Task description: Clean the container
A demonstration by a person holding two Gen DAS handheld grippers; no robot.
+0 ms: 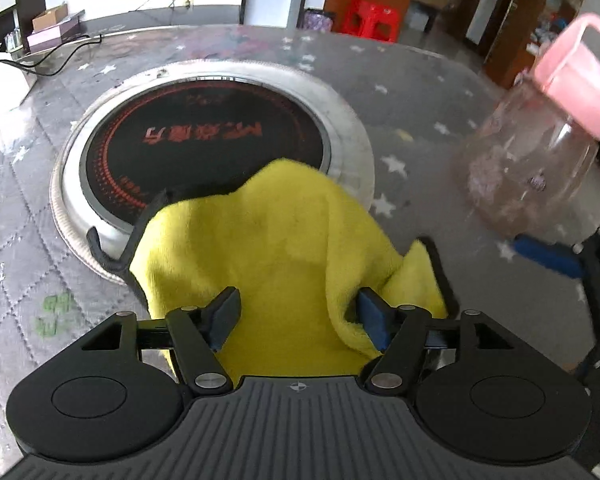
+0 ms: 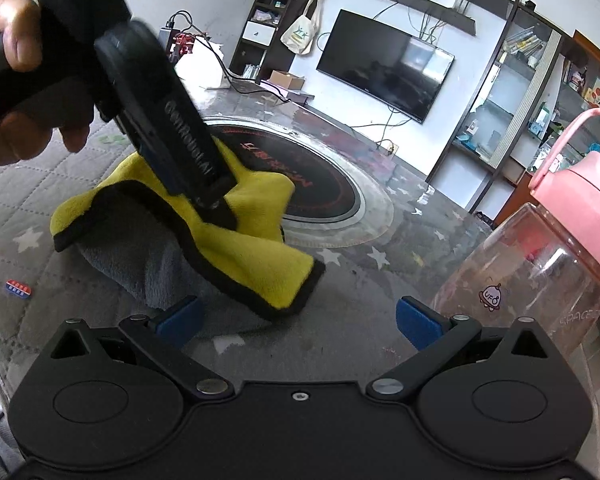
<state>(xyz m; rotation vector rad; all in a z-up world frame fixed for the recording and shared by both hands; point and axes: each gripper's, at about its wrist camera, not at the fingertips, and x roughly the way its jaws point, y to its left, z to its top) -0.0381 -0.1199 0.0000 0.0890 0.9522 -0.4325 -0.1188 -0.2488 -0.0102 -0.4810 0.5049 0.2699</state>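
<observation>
Left wrist view: my left gripper (image 1: pixel 298 316) clamps the yellow cloth (image 1: pixel 276 240); my right gripper (image 2: pixel 298 320) stands apart, just left of the clear, pink-lidded bottle (image 2: pixel 540 264).

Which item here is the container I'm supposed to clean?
Start at the round black cooktop set into the grey star-patterned table. To its right stands a clear plastic bottle; its pink lid and handle and small UFO sticker set it apart from the yellow cloth.
</observation>
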